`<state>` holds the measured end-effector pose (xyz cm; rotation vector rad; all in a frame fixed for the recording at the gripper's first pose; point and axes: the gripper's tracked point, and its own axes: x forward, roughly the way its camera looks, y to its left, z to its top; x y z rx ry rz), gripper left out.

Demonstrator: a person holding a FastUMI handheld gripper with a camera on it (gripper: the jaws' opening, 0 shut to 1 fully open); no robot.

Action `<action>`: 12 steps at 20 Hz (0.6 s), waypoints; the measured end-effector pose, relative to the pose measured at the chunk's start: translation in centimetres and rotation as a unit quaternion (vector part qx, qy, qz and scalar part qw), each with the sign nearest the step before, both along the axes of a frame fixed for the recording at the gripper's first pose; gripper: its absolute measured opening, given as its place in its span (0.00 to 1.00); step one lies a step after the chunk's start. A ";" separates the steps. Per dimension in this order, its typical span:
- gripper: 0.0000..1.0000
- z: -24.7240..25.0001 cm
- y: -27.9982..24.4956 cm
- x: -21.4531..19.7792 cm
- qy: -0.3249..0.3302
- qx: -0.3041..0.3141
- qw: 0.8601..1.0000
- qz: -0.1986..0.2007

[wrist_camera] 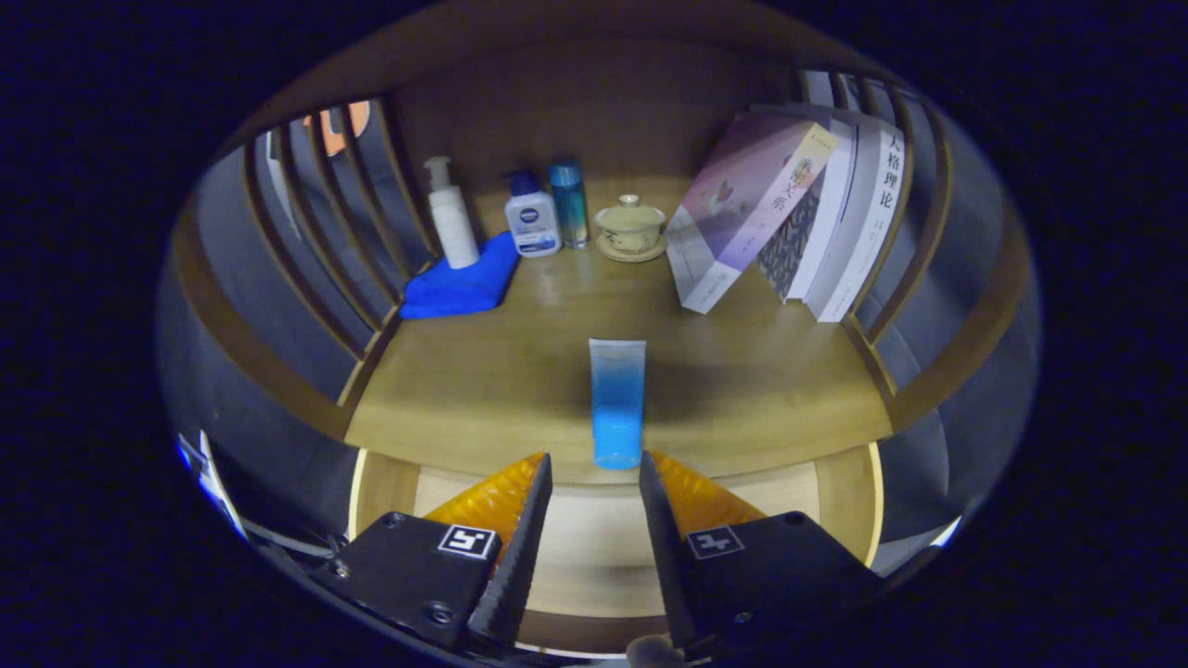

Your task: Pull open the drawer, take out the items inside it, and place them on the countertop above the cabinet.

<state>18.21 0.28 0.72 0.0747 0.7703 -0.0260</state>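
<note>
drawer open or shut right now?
Open: the drawer shows its pale inside below the countertop edge. The blue tube lies on the countertop, just ahead of the open claw.

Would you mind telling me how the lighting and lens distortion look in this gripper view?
Gripper view: dim, bluish light; the blue tube throws a soft shadow rightward across the countertop; fisheye bends the side slats; the open gripper looks sharp.
</note>
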 end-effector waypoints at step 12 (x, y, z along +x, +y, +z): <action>0.92 5.7 3.0 -13.1 -0.222 0.034 0.974 0.033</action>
